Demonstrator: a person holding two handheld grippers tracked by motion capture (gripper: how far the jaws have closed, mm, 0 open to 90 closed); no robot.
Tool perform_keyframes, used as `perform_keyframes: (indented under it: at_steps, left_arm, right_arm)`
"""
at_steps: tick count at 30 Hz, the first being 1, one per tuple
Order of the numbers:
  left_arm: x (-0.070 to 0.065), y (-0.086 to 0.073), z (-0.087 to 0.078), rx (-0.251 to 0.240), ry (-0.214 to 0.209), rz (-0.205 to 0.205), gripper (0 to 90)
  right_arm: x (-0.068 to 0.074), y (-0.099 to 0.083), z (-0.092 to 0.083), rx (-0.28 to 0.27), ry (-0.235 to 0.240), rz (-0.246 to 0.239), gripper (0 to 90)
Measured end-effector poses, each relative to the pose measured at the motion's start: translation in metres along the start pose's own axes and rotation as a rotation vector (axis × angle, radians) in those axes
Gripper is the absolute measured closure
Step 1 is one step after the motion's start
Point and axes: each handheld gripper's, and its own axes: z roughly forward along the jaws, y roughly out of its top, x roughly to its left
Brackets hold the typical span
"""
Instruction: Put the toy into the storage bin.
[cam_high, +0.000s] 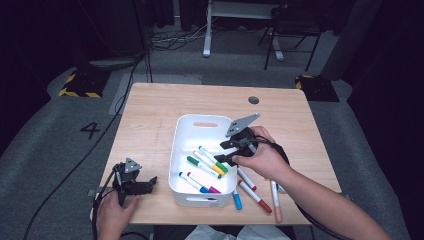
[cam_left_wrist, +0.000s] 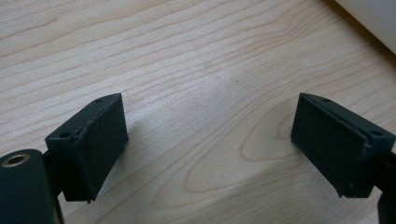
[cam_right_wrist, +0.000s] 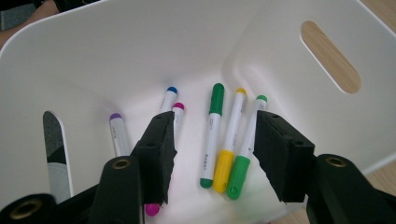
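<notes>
White plastic is what I see first from the high view: a bin (cam_high: 202, 155) with rounded corners at the middle of the wooden table (cam_high: 150, 120), several markers lying loose on its floor. More markers (cam_high: 255, 196) lie on the table at about five o'clock from the bin, just outside its near right corner. My right gripper (cam_high: 223, 159) hangs over the bin's right rim, at three o'clock. My left gripper (cam_high: 150, 182) rests near the table's edge at eight o'clock from the bin, well apart from it.

In the left gripper view, the fingers (cam_left_wrist: 95, 147) stand wide open over bare wood, nothing between them; a corner of the bin (cam_left_wrist: 369, 18) shows at one o'clock.

In the right gripper view, the fingers (cam_right_wrist: 161, 154) are partly parted and empty, looking down into the bin. Between them, on its floor, lie a green-capped marker (cam_right_wrist: 211, 135), a yellow marker (cam_right_wrist: 229, 144) and a green marker (cam_right_wrist: 245, 149), side by side and touching. At eleven o'clock sit purple (cam_right_wrist: 119, 135), blue (cam_right_wrist: 169, 98) and pink (cam_right_wrist: 177, 116) ones.

I judge these markers light, stiff and smooth-barrelled, so apt to roll or slip. I would pinch one across the middle of its barrel, fingers square to its length, and take the outermost table marker first.
</notes>
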Motion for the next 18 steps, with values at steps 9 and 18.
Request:
perform_keyframes:
  at_steps: [9,18]
  left_arm:
    - [0.000,0.000,0.000,0.000,-0.001,-0.003,11.1]
    - [0.000,0.001,0.000,0.001,0.001,-0.003,11.1]
  right_arm:
    - [-0.011,-0.021,-0.026,-0.028,-0.041,0.059,49.0]
    - [-0.018,-0.048,-0.046,-0.036,-0.051,0.121,55.5]
